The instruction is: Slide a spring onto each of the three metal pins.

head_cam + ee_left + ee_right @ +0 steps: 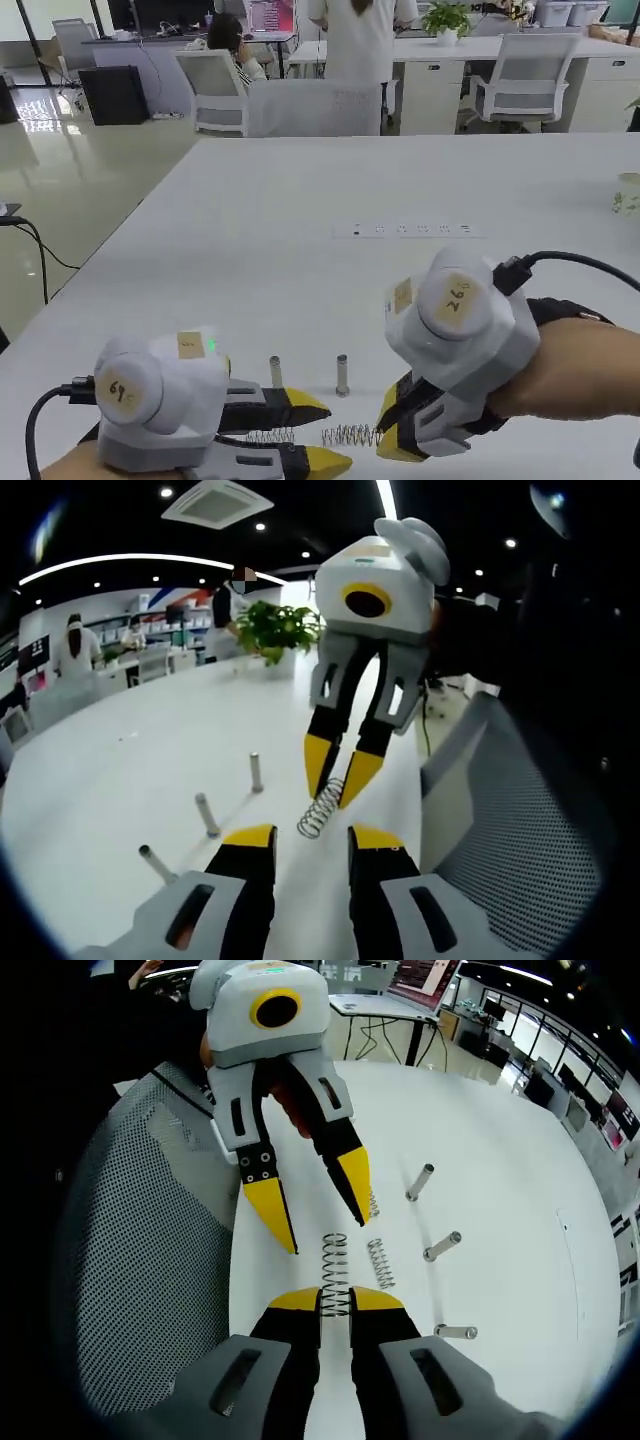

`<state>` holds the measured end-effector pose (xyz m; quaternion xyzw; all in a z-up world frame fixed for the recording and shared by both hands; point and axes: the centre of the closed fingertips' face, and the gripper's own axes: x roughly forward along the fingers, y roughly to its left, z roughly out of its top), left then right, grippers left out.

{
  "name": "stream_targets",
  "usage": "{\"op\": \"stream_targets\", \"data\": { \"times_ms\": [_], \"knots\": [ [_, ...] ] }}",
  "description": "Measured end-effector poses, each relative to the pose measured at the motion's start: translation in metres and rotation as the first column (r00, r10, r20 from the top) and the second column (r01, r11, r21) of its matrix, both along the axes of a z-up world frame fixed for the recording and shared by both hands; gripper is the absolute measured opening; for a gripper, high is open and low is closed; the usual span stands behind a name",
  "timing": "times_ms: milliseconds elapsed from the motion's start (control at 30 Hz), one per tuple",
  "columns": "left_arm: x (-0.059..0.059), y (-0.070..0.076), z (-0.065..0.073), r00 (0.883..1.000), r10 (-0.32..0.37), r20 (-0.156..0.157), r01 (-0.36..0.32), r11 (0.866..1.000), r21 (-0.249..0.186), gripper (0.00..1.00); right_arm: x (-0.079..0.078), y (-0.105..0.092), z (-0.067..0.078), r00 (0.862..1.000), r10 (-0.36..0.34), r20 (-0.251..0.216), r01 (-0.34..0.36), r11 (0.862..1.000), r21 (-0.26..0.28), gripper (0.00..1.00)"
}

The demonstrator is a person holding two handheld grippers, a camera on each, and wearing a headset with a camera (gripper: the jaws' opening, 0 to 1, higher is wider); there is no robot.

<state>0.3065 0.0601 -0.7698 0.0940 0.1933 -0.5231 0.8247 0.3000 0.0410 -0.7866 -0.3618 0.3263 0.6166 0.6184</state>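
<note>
Pinching one spring (pixel 335 1265), the right tongs (pixel 335 1302) sit almost closed; the left tongs (pixel 312 836) gape empty. Right gripper view: three metal pins (pixel 441 1246), three springs on the desk (pixel 480 1110); head view: two upright metal pins.
</note>
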Motion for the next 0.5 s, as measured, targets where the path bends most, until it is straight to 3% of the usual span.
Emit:
{"op": "stream_targets", "data": {
  "times_ms": [500],
  "knots": [
    [-0.013, -0.012, -0.002, 0.998, -0.067, -0.008, 0.067, 0.998, -0.002, 0.12, -0.012, -0.001, 0.001, 0.993, 0.120, -0.006, -0.120, 0.992, -0.037, 0.07]
  ]
}}
